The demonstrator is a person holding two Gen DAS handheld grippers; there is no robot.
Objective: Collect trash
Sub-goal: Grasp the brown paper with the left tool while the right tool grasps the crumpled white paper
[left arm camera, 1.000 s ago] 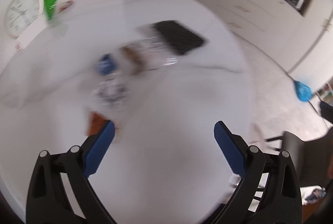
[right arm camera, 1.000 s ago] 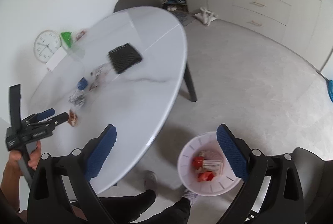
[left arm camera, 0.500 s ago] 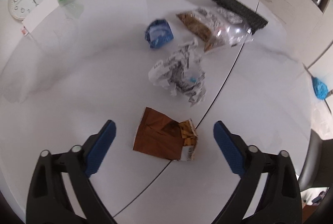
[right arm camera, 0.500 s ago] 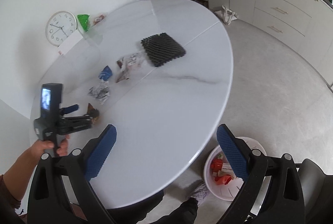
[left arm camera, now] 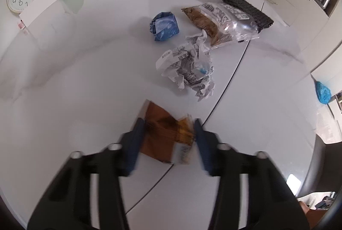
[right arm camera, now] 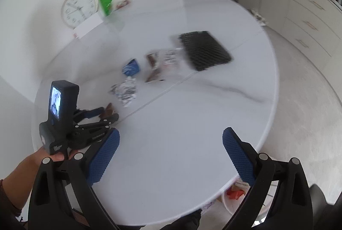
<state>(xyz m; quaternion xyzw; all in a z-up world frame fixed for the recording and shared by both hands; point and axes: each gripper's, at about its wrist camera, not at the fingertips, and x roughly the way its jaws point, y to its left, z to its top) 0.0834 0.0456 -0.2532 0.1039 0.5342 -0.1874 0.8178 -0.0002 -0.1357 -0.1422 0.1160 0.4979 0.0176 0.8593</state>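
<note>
The brown wrapper (left arm camera: 164,133) lies flat on the white table (left arm camera: 85,80), near the edge closest to the person and just beside the seam that crosses the tabletop. Its long axis runs from upper left to lower right in the left wrist view, roughly along the pointing line of the gripper, with its pale printed end toward the camera.

The left gripper (left arm camera: 167,138) straddles this wrapper: 1 blue pad stands at each long side, so the closing line crosses the short axis. The jaws have just been closing, with the wrapper between them. The pads appear to be at or very near the wrapper's edges; motion blur prevents a firm reading of whether they already press on it. Judged from this, the step in hand is the pinch, followed by a lift.

The right gripper (right arm camera: 170,157) is well apart from the wrapper, hovering over bare table with its jaws spread wide and nothing between them. The left hand (right arm camera: 53,155) is therefore the nearer one.

Beyond the wrapper lie 3 further pieces: crumpled printed paper (left arm camera: 188,67), a blue foil ball (left arm camera: 164,25) and a clear snack bag (left arm camera: 222,20). The white bin (right arm camera: 237,198) stands on the floor beneath the table edge.
</note>
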